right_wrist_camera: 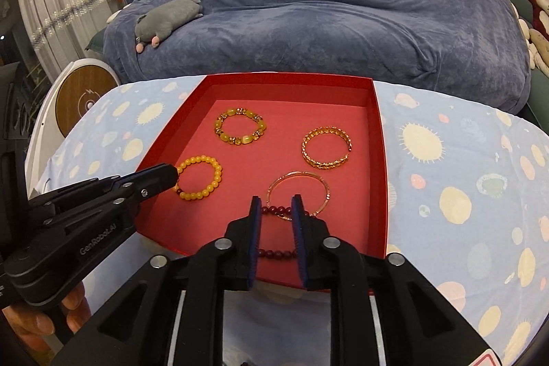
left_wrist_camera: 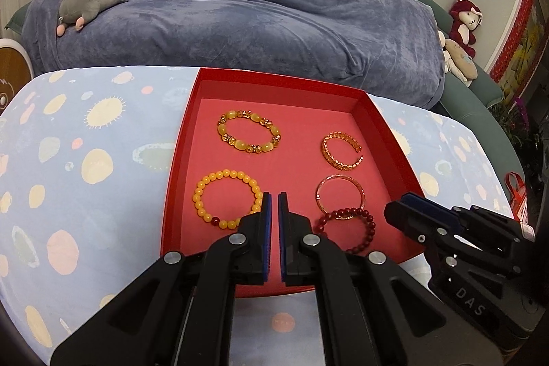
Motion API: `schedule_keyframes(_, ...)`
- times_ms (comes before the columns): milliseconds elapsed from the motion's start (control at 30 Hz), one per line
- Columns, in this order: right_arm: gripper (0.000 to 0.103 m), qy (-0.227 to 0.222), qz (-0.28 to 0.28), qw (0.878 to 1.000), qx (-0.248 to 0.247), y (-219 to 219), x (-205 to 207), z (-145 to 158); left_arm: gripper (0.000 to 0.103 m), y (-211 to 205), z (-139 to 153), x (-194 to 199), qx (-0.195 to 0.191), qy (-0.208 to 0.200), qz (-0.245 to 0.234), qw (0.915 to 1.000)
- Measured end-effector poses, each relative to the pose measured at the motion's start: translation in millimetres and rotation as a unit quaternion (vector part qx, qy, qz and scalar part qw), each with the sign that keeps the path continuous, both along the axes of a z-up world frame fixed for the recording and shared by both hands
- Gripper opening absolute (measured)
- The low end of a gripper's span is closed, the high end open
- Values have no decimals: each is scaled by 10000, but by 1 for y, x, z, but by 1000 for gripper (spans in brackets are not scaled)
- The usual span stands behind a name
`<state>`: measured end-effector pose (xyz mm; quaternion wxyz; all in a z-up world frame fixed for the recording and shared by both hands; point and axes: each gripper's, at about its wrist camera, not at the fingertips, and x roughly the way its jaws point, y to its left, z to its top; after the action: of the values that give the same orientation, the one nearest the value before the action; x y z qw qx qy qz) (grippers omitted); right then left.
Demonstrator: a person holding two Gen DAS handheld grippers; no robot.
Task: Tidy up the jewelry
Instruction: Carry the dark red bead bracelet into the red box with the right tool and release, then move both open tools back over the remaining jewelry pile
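Bracelets, five, lie in red tray (right_wrist_camera: 375, 139); dark red bead bracelet (right_wrist_camera: 276, 211), lower centre, overlaps thin bangle (right_wrist_camera: 298, 191): light, floppy, likely slippery; pinch its strand. Right gripper (right_wrist_camera: 276, 203) slightly open, empty; left gripper (left_wrist_camera: 274, 199) nearly closed, empty.

You have a table (left_wrist_camera: 85, 160) covered by a pale blue cloth (right_wrist_camera: 463, 167) printed with cream suns and pastel spots. One thing lies directly on that cloth: a shallow red box (left_wrist_camera: 384, 126), open at the top, set near the middle with its near edge toward you.
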<state>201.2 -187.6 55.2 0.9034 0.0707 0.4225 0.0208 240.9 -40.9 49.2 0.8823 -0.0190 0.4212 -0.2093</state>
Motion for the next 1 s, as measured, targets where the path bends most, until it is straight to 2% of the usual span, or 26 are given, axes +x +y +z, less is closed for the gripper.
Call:
schedule_keyframes(67,32,-79,-39,10000,44,-2,-4,5,16,4,-1,0,-5,21,59,10000)
schedule_keyframes(100,32,-101,-79,9999,82,-4,-6,7,22,6,0,-1,-24,17,103,9999)
schedule_keyframes(200,34,-148,-186,9995,187,-11,-13,14,33,13,2,-4,-78,-24,201,9998)
schedule_keyframes(467,35,-220,-300,9990,261,-16,-44,29,34,25,15,-25,-157,-112,271,9994)
schedule_keyframes(800,35,-54,-402,9987,305,-18,-94,26,34,35,24,-69,-199,-143,210,9995)
schedule_keyframes(1000,35,17,-460,9982,382,-16,-117,23,34,43,27,-91,-443,-162,132,9988)
